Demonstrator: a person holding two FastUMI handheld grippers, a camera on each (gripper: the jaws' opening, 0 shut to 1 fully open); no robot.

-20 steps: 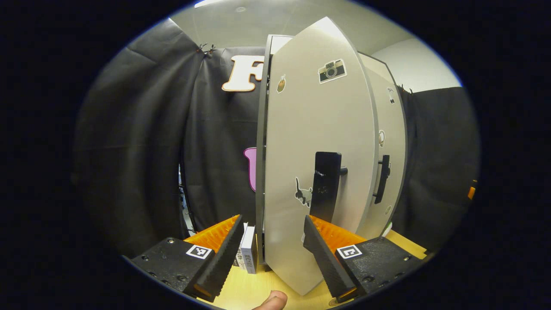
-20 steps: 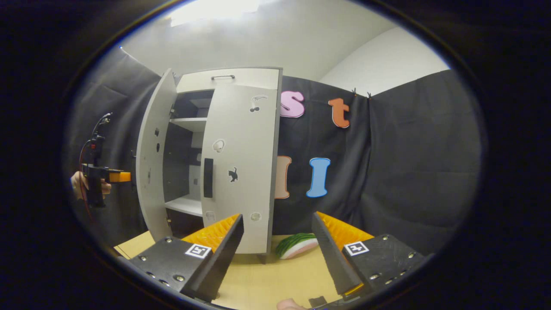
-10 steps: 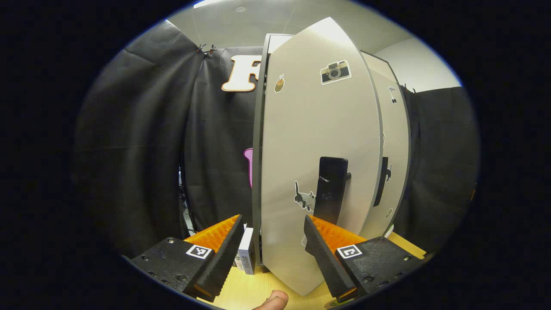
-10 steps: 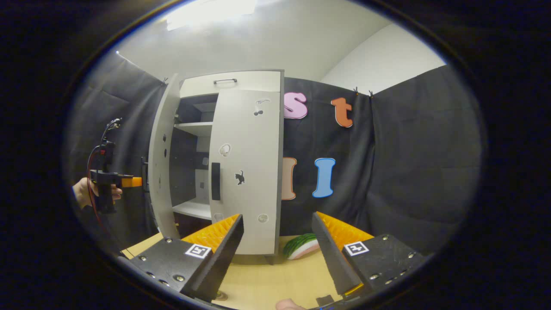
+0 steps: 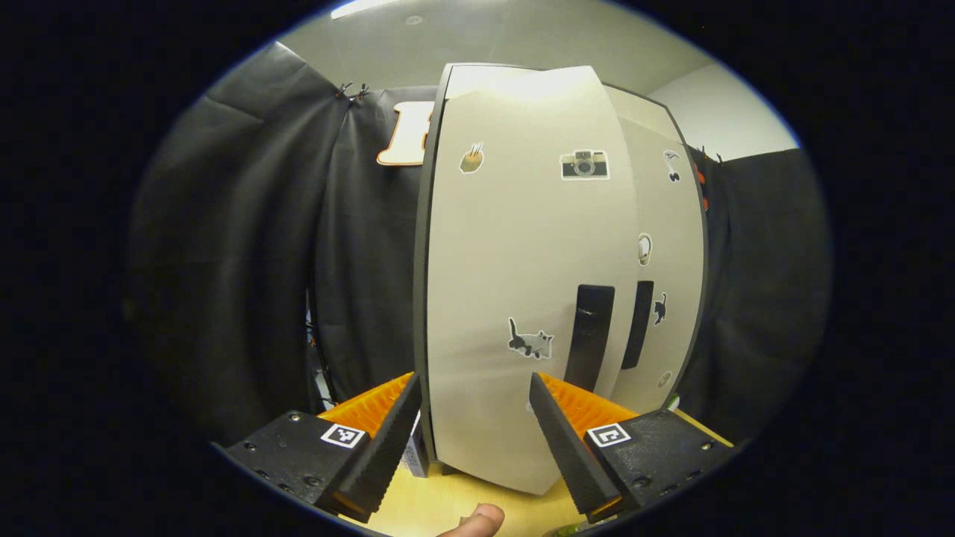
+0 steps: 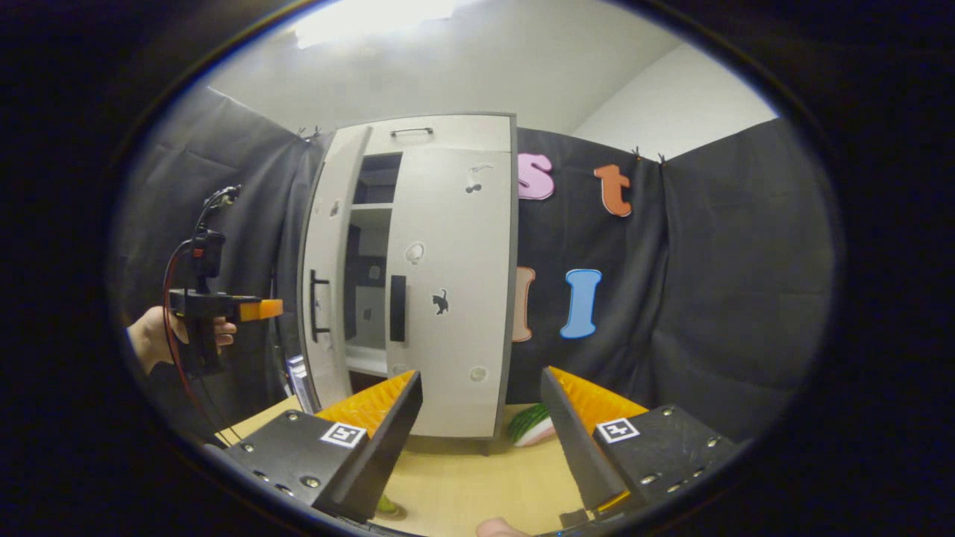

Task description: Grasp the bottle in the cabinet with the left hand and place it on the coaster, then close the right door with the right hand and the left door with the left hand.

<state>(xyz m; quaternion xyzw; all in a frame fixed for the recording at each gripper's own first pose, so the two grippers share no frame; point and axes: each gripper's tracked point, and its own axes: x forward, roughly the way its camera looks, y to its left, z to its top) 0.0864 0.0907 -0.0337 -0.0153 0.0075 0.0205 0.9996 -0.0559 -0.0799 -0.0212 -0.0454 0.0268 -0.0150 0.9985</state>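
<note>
The left door [image 6: 328, 261] is almost closed. Push it gently toward 12 o'clock with the released left gripper [image 5: 470, 432] until it meets the right door [image 6: 455, 291].

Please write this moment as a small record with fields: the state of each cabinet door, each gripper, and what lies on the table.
left door: nearly closed, a gap remains
right door: closed
left gripper: open, facing the left door, holding nothing
right gripper: open, holding nothing, back from the cabinet
table: watermelon slice beside the cabinet's right side
cabinet interior: shelves visible through the gap
</note>
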